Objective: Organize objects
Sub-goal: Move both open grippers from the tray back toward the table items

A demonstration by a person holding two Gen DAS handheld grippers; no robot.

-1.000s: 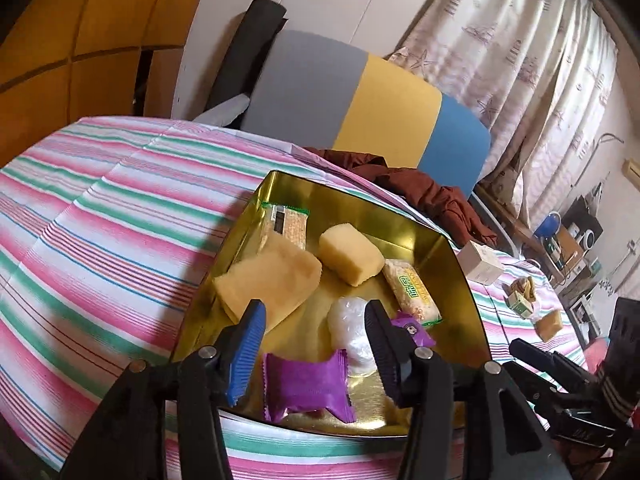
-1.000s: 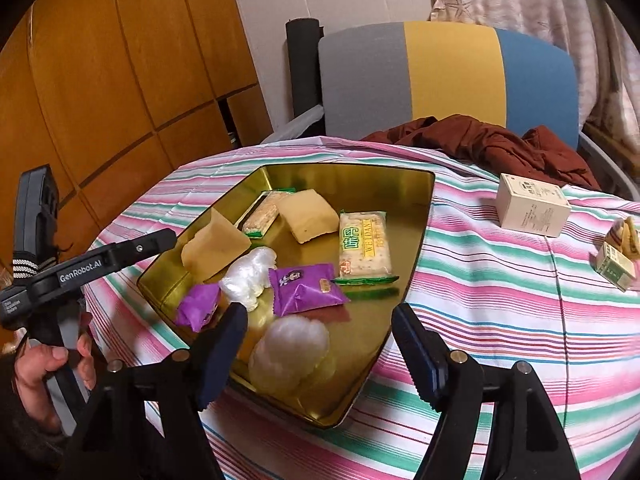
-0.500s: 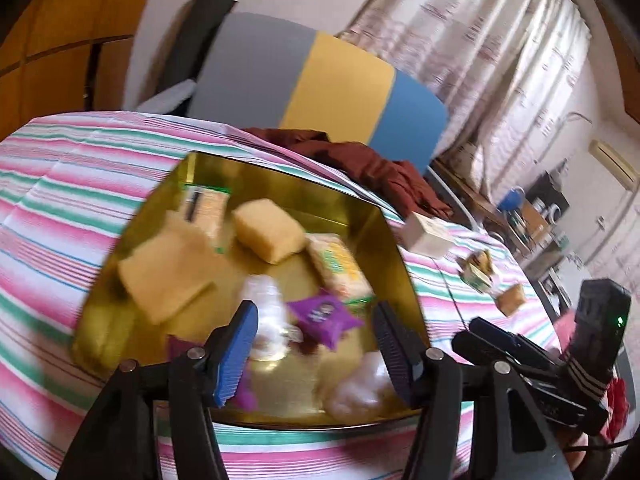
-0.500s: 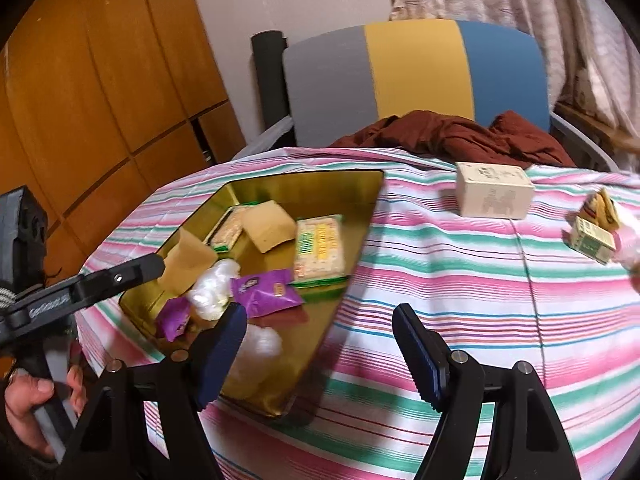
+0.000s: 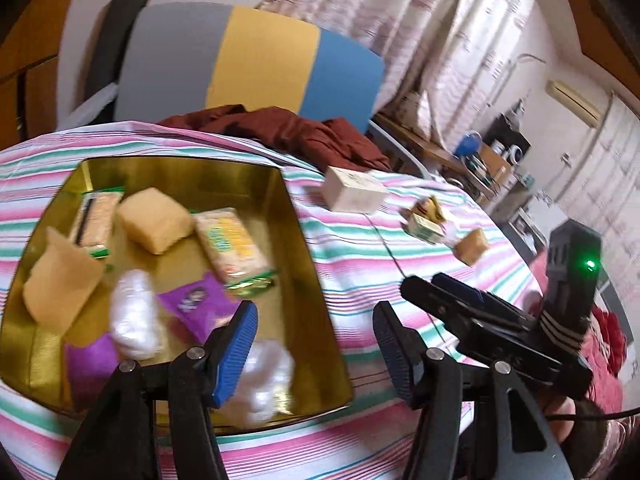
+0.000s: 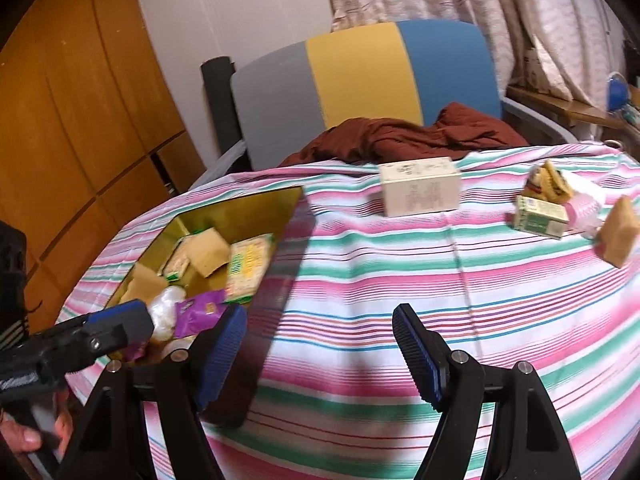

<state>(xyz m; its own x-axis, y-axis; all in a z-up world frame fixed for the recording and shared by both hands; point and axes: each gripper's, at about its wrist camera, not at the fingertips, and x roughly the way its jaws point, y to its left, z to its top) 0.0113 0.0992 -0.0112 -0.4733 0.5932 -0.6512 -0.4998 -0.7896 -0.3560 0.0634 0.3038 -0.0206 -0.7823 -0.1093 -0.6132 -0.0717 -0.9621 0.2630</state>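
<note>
A gold tin tray [image 5: 304, 240] [image 6: 248, 212] sits on the striped tablecloth and holds several wrapped snacks, among them a purple packet [image 5: 196, 304], white packets [image 5: 132, 316] and yellow cakes [image 5: 154, 220]. A white box [image 5: 352, 196] [image 6: 418, 186], a small green-and-cream carton [image 6: 540, 218] and a tan wrapped cake [image 6: 618, 232] lie on the cloth to the right of the tray. My left gripper [image 5: 316, 352] is open and empty over the tray's near right corner. My right gripper [image 6: 320, 356] is open and empty over bare cloth, right of the tray.
A chair with a grey, yellow and blue back [image 6: 360, 80] stands behind the table with a dark red cloth [image 6: 400, 136] draped over its seat. Wooden panels [image 6: 60, 120] are at the left. Curtains and a cluttered shelf [image 5: 480, 152] are at the right.
Both grippers have swung to the right, away from the tray's middle towards the loose items on the cloth. Both stayed open and empty.
</note>
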